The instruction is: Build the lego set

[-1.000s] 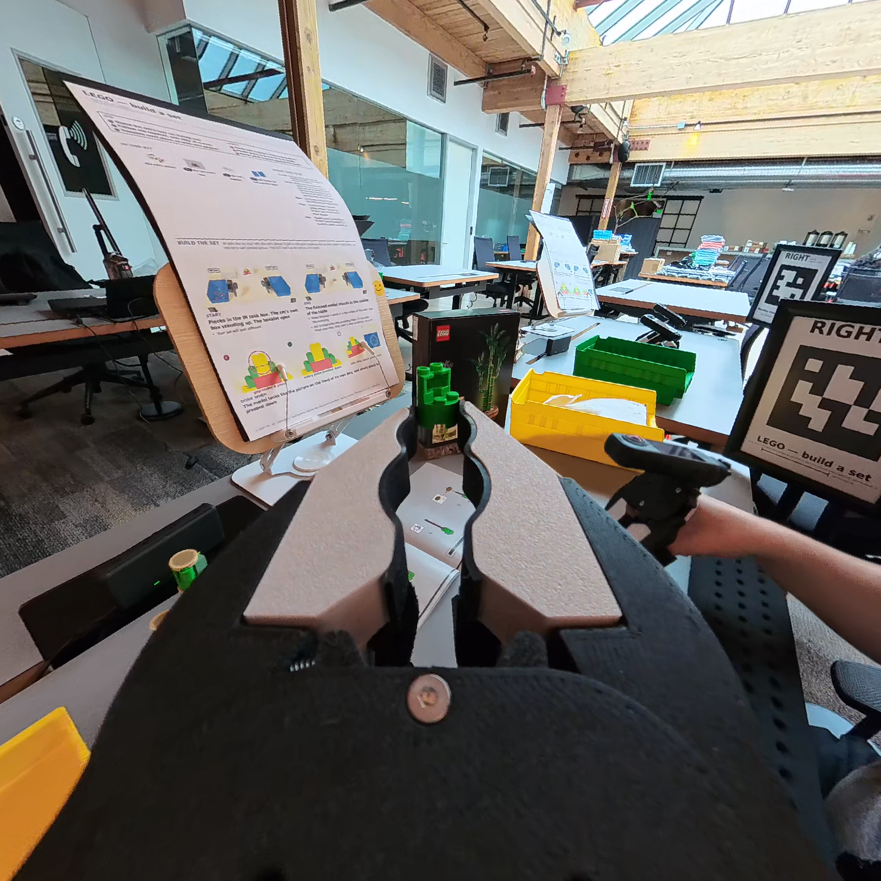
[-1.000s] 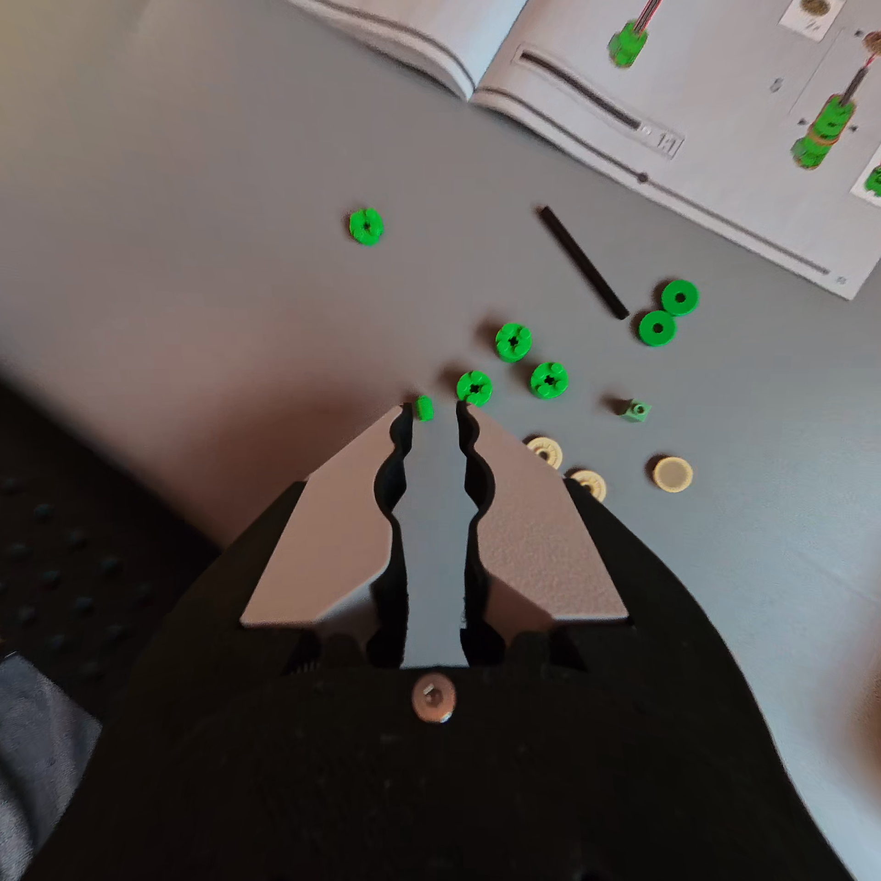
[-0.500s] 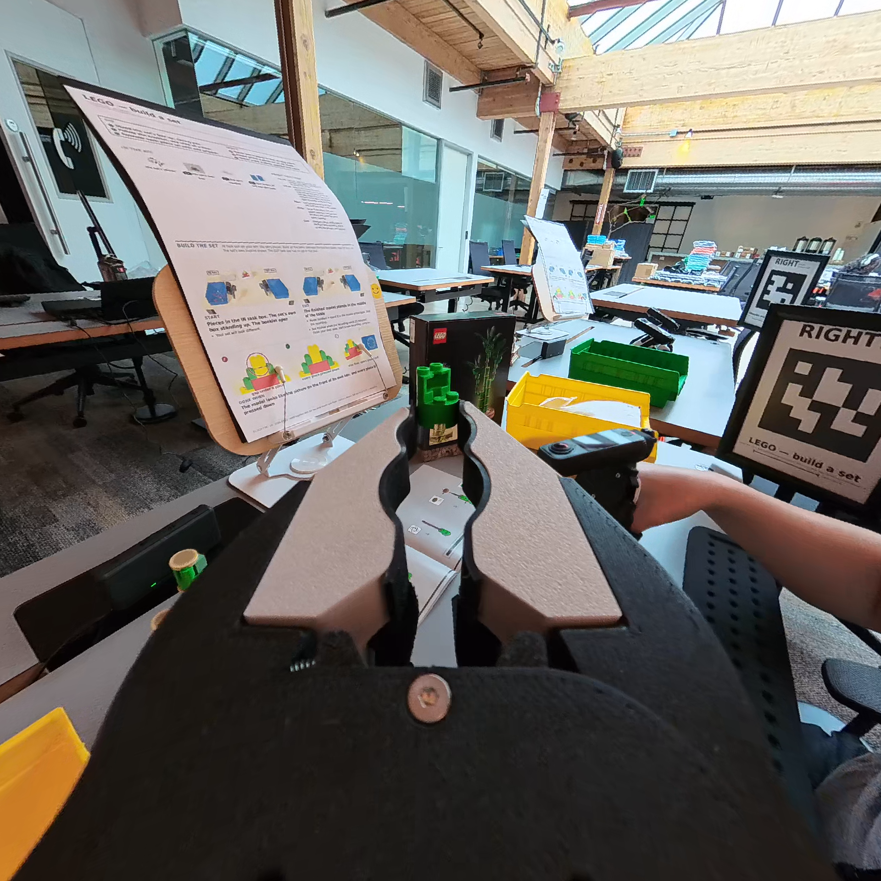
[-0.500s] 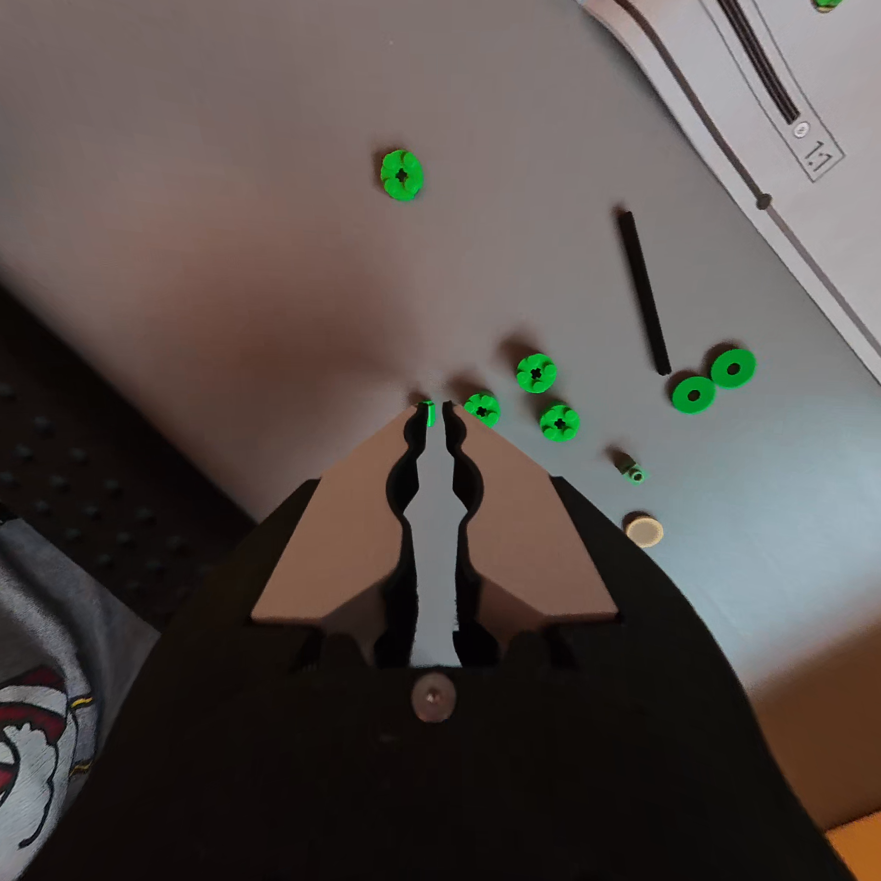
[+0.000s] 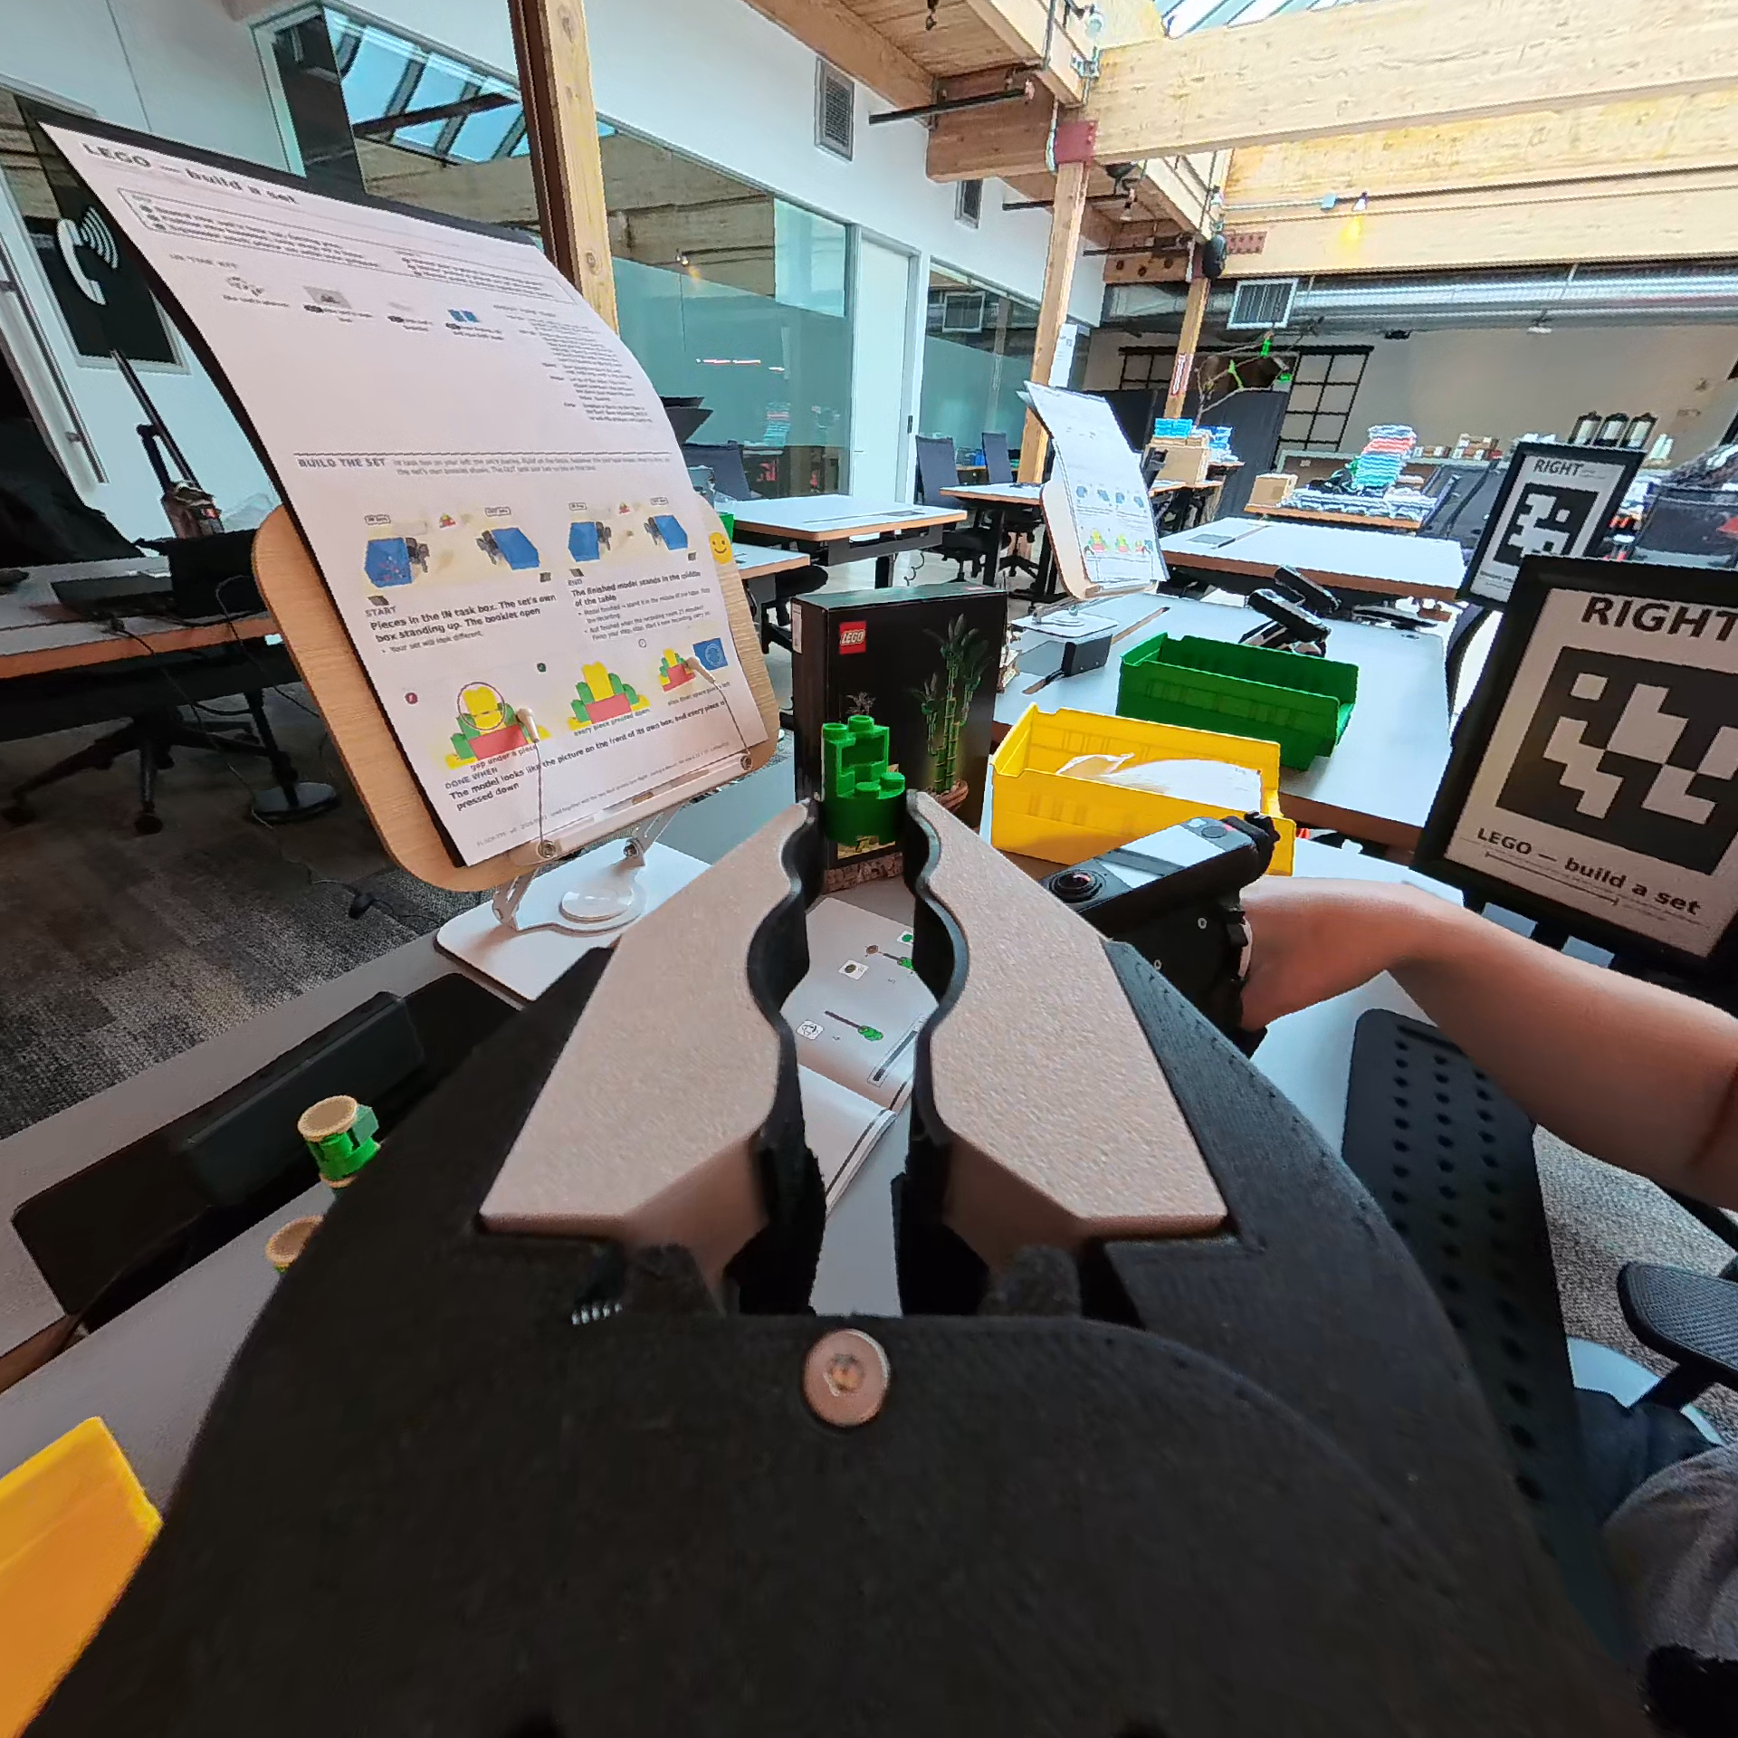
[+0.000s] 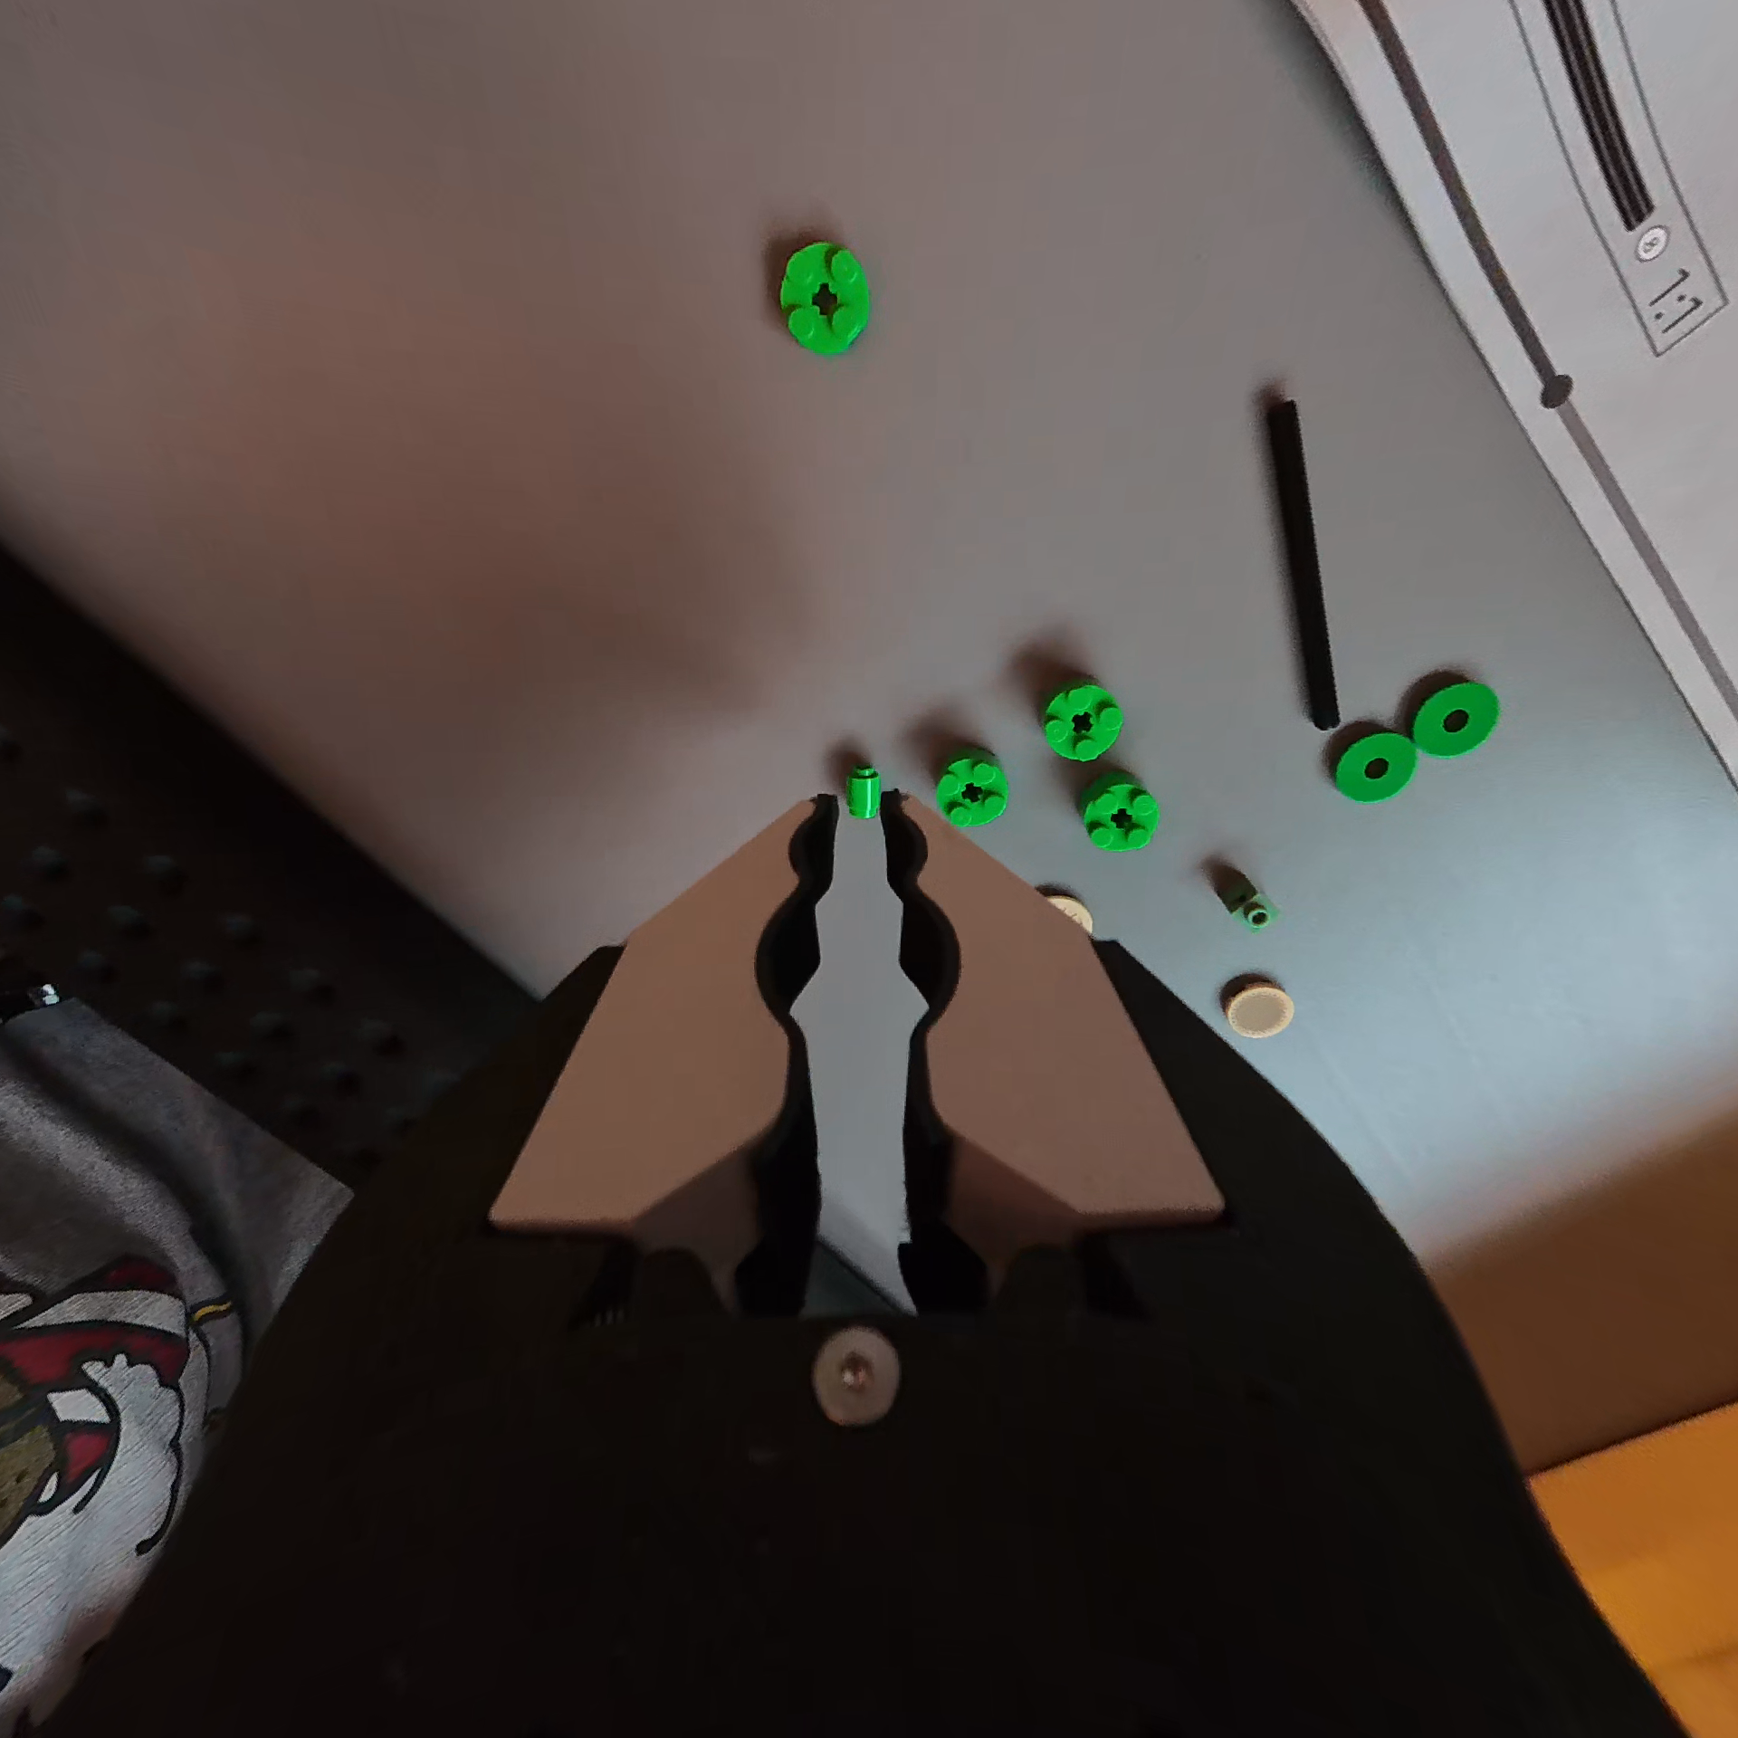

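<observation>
My left gripper (image 5: 858, 813) is shut on a green brick stack (image 5: 856, 776) with a tan and brown base, and holds it upright above the table. My right gripper (image 6: 858, 801) points down at the grey table, its tips closed on a small green round piece (image 6: 861, 790). Beside it lie three green round plates (image 6: 1083, 720) and a fourth one farther off (image 6: 825, 296). There are also two flat green rings (image 6: 1376, 767), a black axle (image 6: 1301, 564), a small green connector (image 6: 1246, 901) and a tan round tile (image 6: 1258, 1006). The open booklet (image 6: 1599, 188) lies at the top right.
In the left wrist view, an instruction sheet on a wooden stand (image 5: 451, 489) stands at the left and the set's black box (image 5: 903, 677) behind the stack. A yellow bin (image 5: 1129, 781) and a marker sign (image 5: 1618, 752) are at the right. A small green and tan stack (image 5: 337, 1133) stands at the left. A person's arm (image 5: 1505, 1016) reaches in from the right.
My right gripper's fingers have narrowed around the small green round piece. In the left wrist view, the hand with the right gripper has moved left. My left gripper has barely moved.
</observation>
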`<state>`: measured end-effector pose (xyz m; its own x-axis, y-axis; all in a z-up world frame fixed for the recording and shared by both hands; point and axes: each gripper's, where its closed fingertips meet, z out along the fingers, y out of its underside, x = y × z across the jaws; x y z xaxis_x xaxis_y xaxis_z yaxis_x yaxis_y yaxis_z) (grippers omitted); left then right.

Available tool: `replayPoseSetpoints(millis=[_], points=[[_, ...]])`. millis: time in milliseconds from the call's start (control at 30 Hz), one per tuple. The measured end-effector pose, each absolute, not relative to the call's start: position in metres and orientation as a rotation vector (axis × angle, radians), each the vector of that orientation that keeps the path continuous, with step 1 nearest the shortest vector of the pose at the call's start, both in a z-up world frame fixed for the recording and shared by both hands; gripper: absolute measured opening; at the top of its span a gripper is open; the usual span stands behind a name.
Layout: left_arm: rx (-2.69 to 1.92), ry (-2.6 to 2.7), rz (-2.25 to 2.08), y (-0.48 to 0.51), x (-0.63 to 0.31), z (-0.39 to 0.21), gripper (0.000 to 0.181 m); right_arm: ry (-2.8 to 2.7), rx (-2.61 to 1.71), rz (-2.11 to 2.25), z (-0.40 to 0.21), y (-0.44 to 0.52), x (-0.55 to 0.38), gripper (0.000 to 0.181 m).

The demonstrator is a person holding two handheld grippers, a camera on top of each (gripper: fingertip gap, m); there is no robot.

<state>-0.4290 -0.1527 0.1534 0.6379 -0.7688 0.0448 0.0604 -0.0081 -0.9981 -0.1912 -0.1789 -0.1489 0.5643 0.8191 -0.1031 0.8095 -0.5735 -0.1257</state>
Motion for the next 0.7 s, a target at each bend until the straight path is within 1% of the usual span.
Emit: replayPoseSetpoints(millis=[33, 700], points=[[-1.441, 0.635, -0.73, -0.153, -0.429, 0.154, 0.014, -1.421, -2.724, 0.228, -0.149, -0.179, -0.191, 0.01], [-1.421, 0.612, -0.75, -0.157, -0.44, 0.156, 0.014, -1.477, -2.785, 0.209, -0.149, -0.179, -0.192, 0.016]])
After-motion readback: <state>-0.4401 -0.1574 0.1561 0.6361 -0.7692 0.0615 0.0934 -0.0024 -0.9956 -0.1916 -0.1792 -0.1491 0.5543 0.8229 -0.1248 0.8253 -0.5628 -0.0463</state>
